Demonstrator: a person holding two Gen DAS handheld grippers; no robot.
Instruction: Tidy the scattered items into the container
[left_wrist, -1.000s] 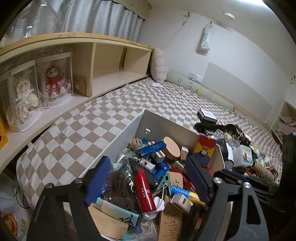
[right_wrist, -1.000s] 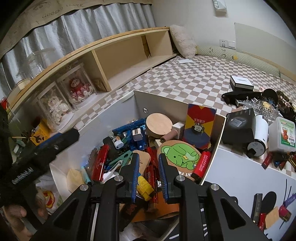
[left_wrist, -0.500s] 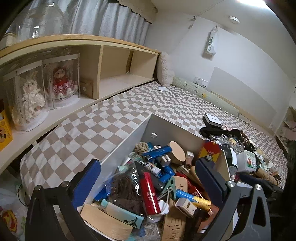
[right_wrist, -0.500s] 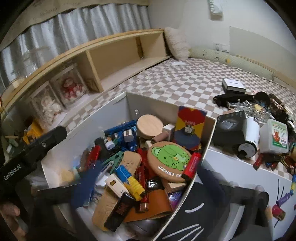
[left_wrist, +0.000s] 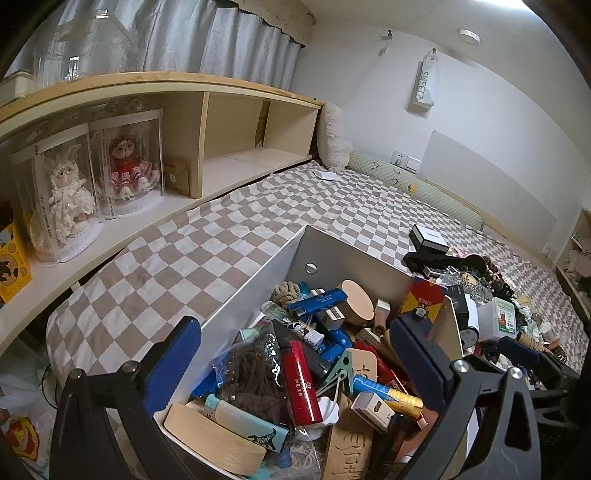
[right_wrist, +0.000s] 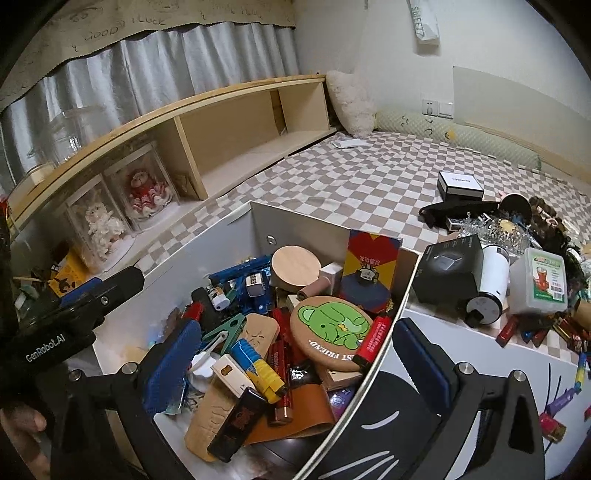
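Observation:
A white box container (left_wrist: 243, 295) (right_wrist: 295, 225) sits on the checkered bed, packed with small items: a red tube (left_wrist: 301, 384), a round green-bear coaster (right_wrist: 330, 328), a wooden disc (right_wrist: 295, 266), a blue-and-yellow tube (right_wrist: 258, 365). My left gripper (left_wrist: 295, 354) is open and empty over the box's near end. My right gripper (right_wrist: 295, 362) is open and empty above the box's near right corner. Scattered items lie right of the box: a black box (right_wrist: 448, 271), a white cylinder (right_wrist: 487, 284), a clear plastic box (right_wrist: 543, 282).
A wooden shelf (left_wrist: 236, 122) with two boxed dolls (left_wrist: 125, 173) runs along the left. A small black-and-white box (right_wrist: 460, 182) and dark clutter (right_wrist: 480, 214) lie on the bed beyond the container. Small red and purple items (right_wrist: 550, 424) lie at the right.
My right gripper was nearly shut a second ago and has opened wide. My left gripper has also opened wider. Both views have pulled back slightly from the box.

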